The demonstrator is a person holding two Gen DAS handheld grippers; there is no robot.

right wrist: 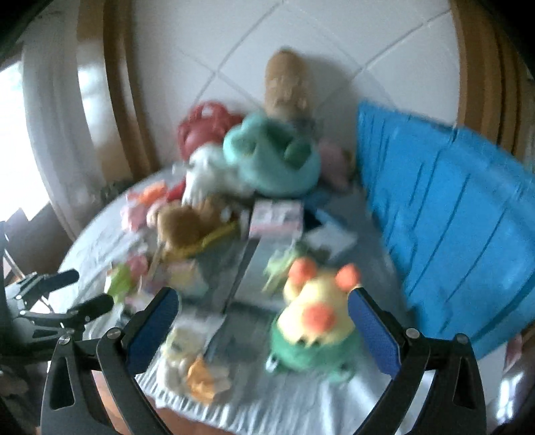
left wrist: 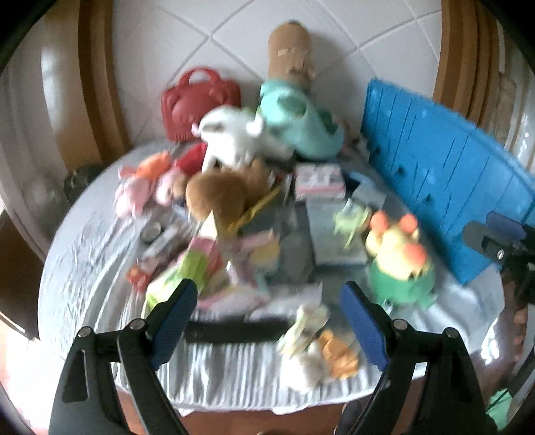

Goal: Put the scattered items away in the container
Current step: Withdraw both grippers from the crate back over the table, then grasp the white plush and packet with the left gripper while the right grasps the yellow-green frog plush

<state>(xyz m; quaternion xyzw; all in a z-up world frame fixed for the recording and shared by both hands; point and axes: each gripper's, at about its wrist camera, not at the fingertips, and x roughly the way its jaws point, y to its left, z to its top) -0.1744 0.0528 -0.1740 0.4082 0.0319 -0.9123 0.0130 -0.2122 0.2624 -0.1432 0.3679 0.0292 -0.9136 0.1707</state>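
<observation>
Against white tiled wall (left wrist: 334,30), seemingly round cloth-covered table (left wrist: 77,267) under scattered toys.

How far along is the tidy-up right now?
Nothing looks done: I can't see inside the blue container, and toys still crowd the table. Nothing is in hand; the left gripper and right gripper are both open and empty. Left to do: the yellow-and-green plush, which sits between the right fingers, the white plush, brown plush, teal toy, boxes and the rest.
</observation>
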